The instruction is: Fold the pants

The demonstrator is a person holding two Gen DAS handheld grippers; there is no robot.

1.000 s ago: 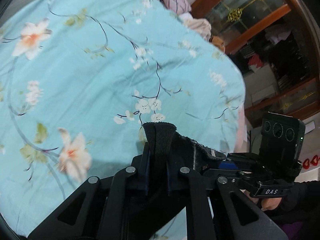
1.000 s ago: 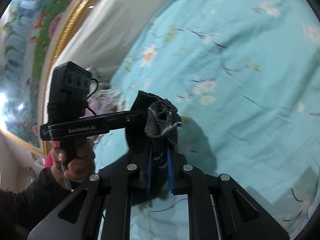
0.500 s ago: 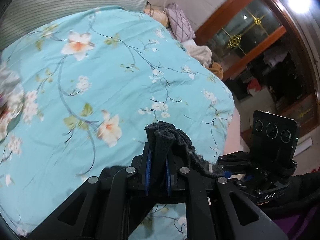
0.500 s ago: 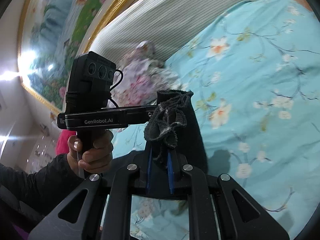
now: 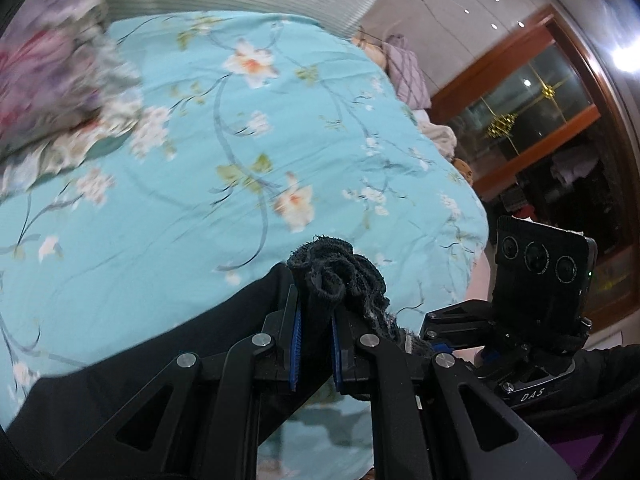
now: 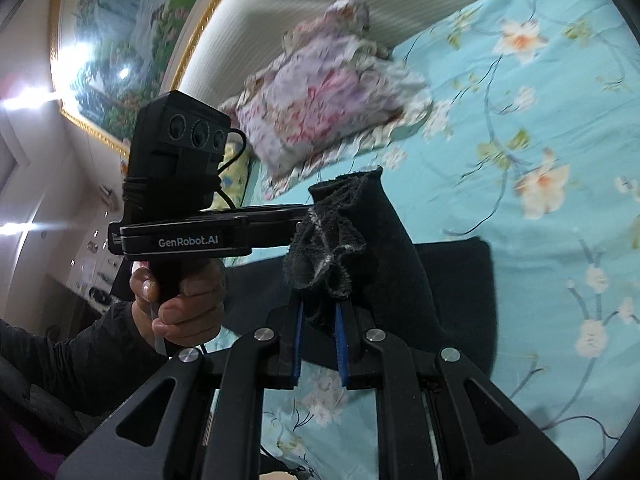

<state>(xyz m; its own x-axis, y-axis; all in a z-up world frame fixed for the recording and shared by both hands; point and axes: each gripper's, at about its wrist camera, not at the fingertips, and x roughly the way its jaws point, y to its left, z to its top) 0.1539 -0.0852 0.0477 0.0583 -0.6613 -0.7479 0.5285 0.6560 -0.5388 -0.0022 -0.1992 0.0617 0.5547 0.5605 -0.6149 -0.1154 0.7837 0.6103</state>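
The black pants (image 5: 176,344) hang in the air above a turquoise floral bedspread (image 5: 208,184). My left gripper (image 5: 315,320) is shut on a bunched, frayed edge of the pants. My right gripper (image 6: 319,320) is shut on another bunched edge of the pants (image 6: 384,248), and the cloth drapes down to the right onto the bedspread (image 6: 560,128). Each gripper shows in the other's view: the right one (image 5: 540,300) at the right of the left wrist view, the left one (image 6: 180,216) held in a hand at the left of the right wrist view.
A pink and purple floral pillow (image 6: 328,96) lies at the head of the bed against a striped headboard (image 6: 360,4). A gold-framed painting (image 6: 120,32) hangs behind. A wooden glass-door cabinet (image 5: 532,120) stands beyond the bed's far side.
Both grippers have lifted and tilted up with the pants held. More of the black cloth now hangs below them, and the pillow and headboard have come into view.
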